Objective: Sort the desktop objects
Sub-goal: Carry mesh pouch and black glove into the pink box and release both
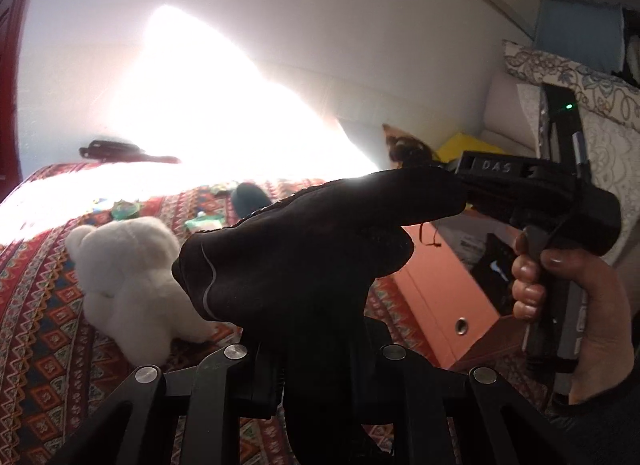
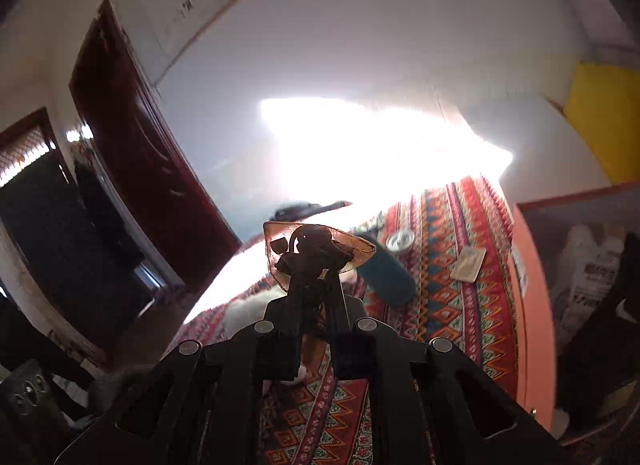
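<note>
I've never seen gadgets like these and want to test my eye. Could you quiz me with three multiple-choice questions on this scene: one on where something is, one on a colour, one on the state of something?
1. Where does the white teddy bear lie?
A. On the patterned cloth
B. Inside the orange box
C. Held by the right gripper

2. What colour is the glove held by the left gripper?
A. Yellow
B. Black
C. White

3. What is the state of the right gripper?
A. Wide open and empty
B. Resting flat on the cloth
C. Shut on a small brown packaged item

Answers:
1. A: the bear rests on the patterned cloth, left of the glove.
2. B: the glove looks black against the bright wall.
3. C: the fingers pinch the small brown packaged item, held up above the cloth.
</note>
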Demonstrator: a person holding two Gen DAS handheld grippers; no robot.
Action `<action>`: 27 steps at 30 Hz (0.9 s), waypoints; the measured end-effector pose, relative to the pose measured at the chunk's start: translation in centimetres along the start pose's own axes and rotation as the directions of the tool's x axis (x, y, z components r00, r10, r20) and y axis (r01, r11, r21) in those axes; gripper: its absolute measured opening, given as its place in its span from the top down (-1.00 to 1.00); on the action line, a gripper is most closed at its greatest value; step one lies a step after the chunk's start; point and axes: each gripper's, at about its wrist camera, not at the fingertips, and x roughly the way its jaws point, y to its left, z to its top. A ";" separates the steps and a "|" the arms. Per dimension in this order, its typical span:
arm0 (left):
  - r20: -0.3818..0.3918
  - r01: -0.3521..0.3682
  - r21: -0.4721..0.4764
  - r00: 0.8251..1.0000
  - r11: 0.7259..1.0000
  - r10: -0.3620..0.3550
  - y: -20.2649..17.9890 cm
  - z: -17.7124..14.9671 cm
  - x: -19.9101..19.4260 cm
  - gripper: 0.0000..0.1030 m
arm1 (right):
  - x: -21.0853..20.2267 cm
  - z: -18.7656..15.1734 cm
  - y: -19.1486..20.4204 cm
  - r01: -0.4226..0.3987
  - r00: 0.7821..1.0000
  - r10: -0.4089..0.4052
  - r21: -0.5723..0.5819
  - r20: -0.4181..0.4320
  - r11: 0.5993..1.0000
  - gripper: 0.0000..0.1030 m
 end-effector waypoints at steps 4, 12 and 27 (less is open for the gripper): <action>0.052 0.085 0.077 0.995 0.993 -0.089 -4.8 2.7 1.2 0.64 | -7.2 2.0 -0.1 0.033 0.985 -0.029 -0.024 0.171 0.999 0.80; 0.118 0.258 0.240 0.949 0.936 -0.292 -16.2 7.8 4.7 0.62 | -19.1 2.7 -3.2 0.252 0.868 -0.251 0.056 0.429 0.966 0.80; -0.182 0.244 0.402 0.966 0.882 -0.184 -29.8 7.2 25.2 -0.56 | -14.9 1.3 -27.3 0.592 0.780 -0.624 0.387 -0.054 0.707 -0.31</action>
